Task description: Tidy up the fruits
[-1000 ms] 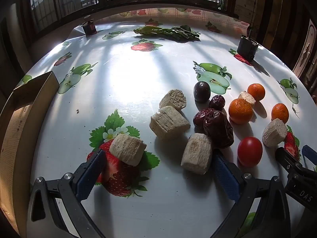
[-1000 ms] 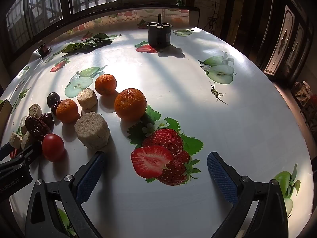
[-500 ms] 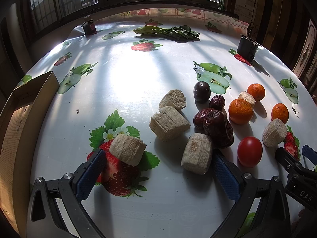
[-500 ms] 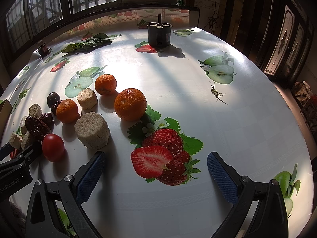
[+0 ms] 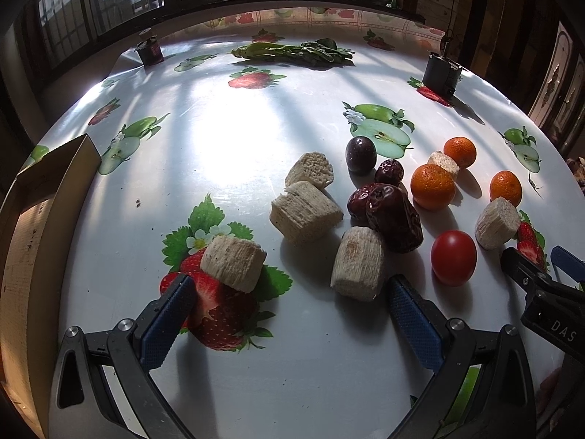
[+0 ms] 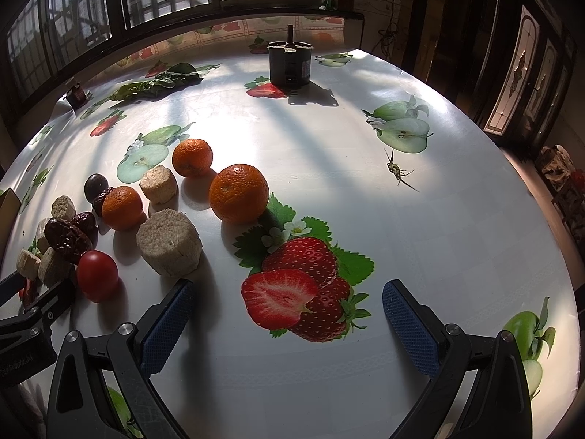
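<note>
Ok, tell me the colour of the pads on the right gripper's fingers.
Blue, with a fine textured grid, on the fingers of the right gripper; the right wrist view shows it best.

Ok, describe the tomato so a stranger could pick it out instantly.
Start from the cluster of fruit on the fruit-print tablecloth. At its near edge, beside the wrinkled red dates, sits the tomato. It is the only smooth, glossy red fruit there.

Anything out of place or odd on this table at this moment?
Nothing is spilled or damaged. The fruit lies loose and mixed: oranges, a red tomato, dark dates and pale stalk chunks in one jumble. The cardboard box stands apart at the table's left edge. Both tongs are open.
</note>
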The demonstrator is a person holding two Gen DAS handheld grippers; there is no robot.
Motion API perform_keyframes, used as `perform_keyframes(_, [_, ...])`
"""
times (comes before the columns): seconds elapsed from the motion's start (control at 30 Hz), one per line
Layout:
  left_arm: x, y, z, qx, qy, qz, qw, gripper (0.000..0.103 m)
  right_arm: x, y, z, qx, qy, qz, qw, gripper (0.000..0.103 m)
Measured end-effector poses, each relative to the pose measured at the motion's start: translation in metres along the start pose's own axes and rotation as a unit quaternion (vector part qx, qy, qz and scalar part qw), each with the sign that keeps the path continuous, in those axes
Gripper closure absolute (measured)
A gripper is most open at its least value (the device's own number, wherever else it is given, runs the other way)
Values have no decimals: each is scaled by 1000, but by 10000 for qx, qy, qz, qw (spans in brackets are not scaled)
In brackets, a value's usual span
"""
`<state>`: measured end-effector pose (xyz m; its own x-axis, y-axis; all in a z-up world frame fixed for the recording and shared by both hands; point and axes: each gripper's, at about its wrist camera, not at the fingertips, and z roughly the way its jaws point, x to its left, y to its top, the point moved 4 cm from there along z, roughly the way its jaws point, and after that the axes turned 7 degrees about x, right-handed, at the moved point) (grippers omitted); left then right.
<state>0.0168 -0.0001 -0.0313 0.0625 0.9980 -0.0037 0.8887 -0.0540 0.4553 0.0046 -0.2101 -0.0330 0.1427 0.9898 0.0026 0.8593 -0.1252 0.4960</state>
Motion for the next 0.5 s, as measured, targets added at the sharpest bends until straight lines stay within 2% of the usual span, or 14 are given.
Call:
perform_keyframes(0.1, [0,1,1,5,-16,27,10000,0,0,-1,-1,23,-10,42,10000,1])
perform_keyframes(0.23, [0,2,3,63,-22,91,9999,0,1,-1,-2,292,-24,107,9995,1])
perform_keyframes(0.37, [1,1,2,183,-136,236,9995,0,3,-5,-2,297,-121,187,9993,1])
perform_keyframes(0.43, [4,-3,-5,184,-311,169,9992,6,3,-6,-3,287,-184,278,9990,1])
perform_keyframes(0.5, [11,-6,-21,-4,-497,56,9987,11,3,-8,-5,323,-286,399,9983,1])
